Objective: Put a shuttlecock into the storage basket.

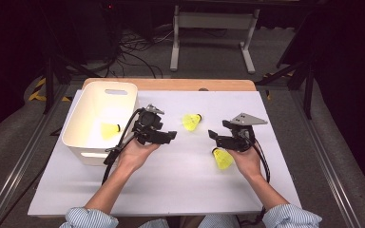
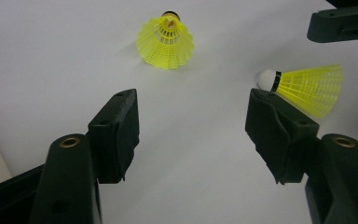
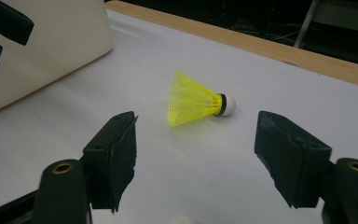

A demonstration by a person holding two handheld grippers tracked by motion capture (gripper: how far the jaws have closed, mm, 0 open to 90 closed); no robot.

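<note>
Three yellow shuttlecocks are in play. One lies inside the white bin (image 1: 88, 118), seen as a yellow shuttlecock (image 1: 109, 130) on its floor. A second shuttlecock (image 1: 191, 121) (image 2: 165, 42) (image 3: 196, 100) lies mid-table between the two grippers. The third shuttlecock (image 1: 222, 159) (image 2: 307, 88) rests beside the person's right hand. My left gripper (image 1: 171, 136) (image 2: 191, 135) points right, open, nothing between its jaws. My right gripper (image 1: 212, 135) (image 3: 196, 158) points left toward the middle shuttlecock, open and not touching it.
The white board (image 1: 171, 185) covers a wooden table whose edge (image 1: 171, 84) shows at the back. The bin stands at the left edge of the board. Dark floor, cables and a stand (image 1: 214, 28) lie beyond the table.
</note>
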